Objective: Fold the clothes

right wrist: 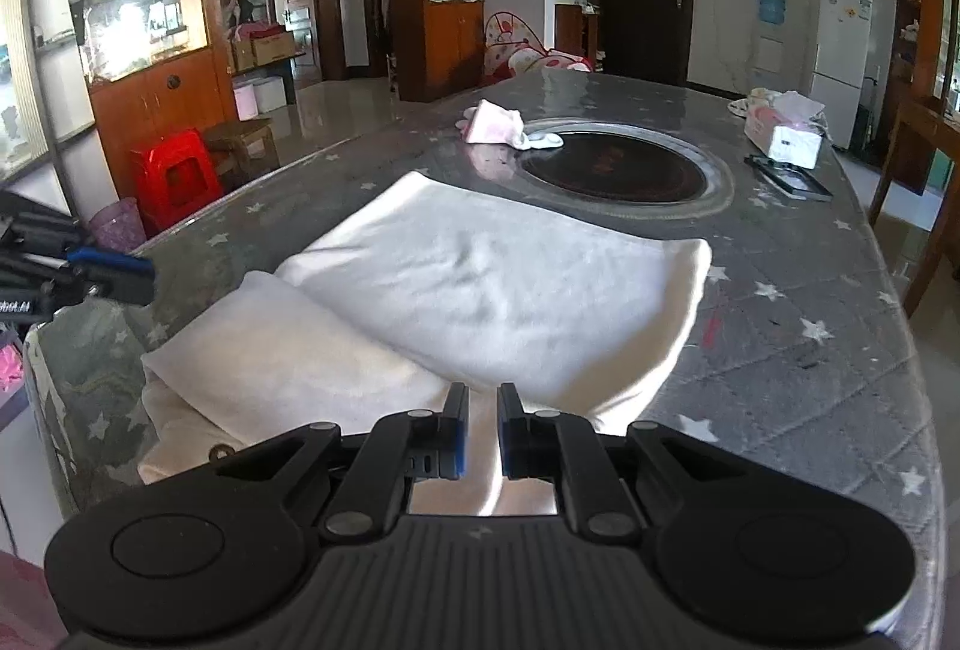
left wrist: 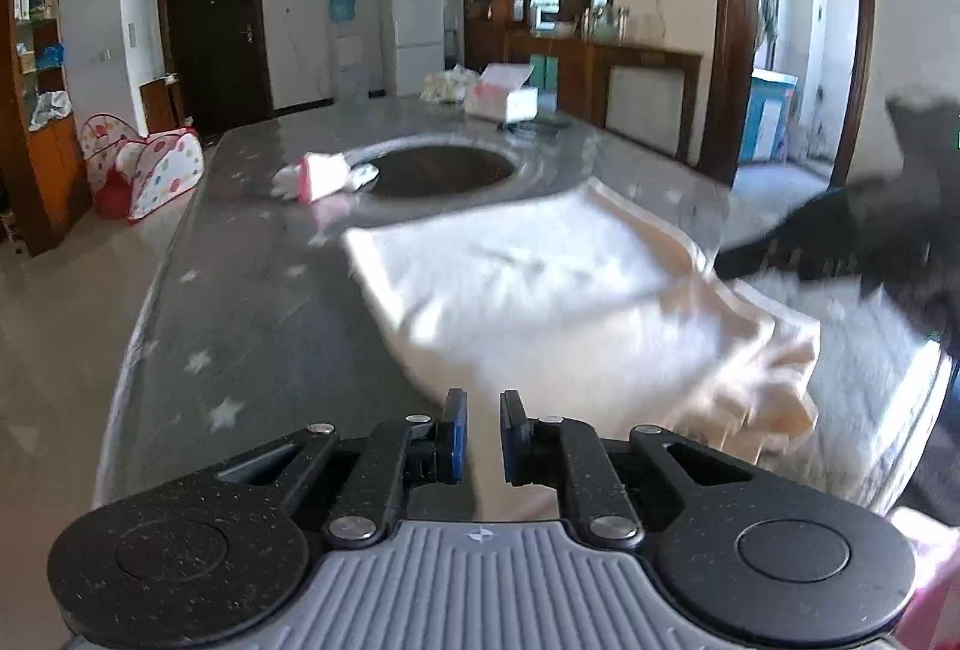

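Cloth ahead of both my grippers, long axis running away toward the burner
Left view: my left gripper (left wrist: pixel 483 431), slightly parted and empty, faces the cloth (left wrist: pixel 540 290); right view: my right gripper (right wrist: pixel 482 431), likewise parted, hangs over its near fold, the nearer hand

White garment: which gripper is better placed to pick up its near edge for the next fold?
Right. The right gripper has the white garment in front of its jaws; the left gripper sits off its corner.
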A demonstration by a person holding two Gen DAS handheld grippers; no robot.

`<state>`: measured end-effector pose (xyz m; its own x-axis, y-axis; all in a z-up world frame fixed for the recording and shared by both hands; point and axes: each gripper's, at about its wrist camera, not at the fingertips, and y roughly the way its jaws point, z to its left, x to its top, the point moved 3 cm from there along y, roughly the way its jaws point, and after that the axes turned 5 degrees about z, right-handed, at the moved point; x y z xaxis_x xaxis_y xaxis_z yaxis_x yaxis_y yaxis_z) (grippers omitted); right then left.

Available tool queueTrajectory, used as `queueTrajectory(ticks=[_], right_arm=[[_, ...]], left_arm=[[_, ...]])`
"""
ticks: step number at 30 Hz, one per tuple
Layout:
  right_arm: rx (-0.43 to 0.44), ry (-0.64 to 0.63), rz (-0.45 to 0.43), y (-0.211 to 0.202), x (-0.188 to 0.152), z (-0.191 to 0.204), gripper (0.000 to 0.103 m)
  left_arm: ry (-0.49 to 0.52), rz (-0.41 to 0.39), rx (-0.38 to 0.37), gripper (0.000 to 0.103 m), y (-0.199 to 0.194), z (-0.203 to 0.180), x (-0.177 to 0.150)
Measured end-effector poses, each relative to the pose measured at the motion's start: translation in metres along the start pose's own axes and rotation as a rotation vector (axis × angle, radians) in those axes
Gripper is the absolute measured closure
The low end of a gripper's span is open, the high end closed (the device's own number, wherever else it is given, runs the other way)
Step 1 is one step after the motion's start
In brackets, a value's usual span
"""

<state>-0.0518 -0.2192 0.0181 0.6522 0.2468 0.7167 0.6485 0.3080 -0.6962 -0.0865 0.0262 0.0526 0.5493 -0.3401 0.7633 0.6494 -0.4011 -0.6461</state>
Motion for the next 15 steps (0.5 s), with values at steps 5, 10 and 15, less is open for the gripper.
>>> queueTrajectory(ticks=[5, 10, 15], right_arm=[[0.008, 0.005, 0.017, 0.016, -0.003, 0.003, 0.094], [0.012, 0.017, 0.034, 0.023, -0.007, 0.001, 0.093], [0.017, 0.029, 0.050, 0.029, -0.011, -0.002, 0.093]], left_arm=[[0.006, 0.001, -0.040, 0.090, 0.030, -0.008, 0.016], [-0.016, 0.029, -0.059, 0.090, 0.061, -0.009, 0.014], [-0.075, 0.063, -0.054, 0.090, 0.074, 0.007, 0.000]])
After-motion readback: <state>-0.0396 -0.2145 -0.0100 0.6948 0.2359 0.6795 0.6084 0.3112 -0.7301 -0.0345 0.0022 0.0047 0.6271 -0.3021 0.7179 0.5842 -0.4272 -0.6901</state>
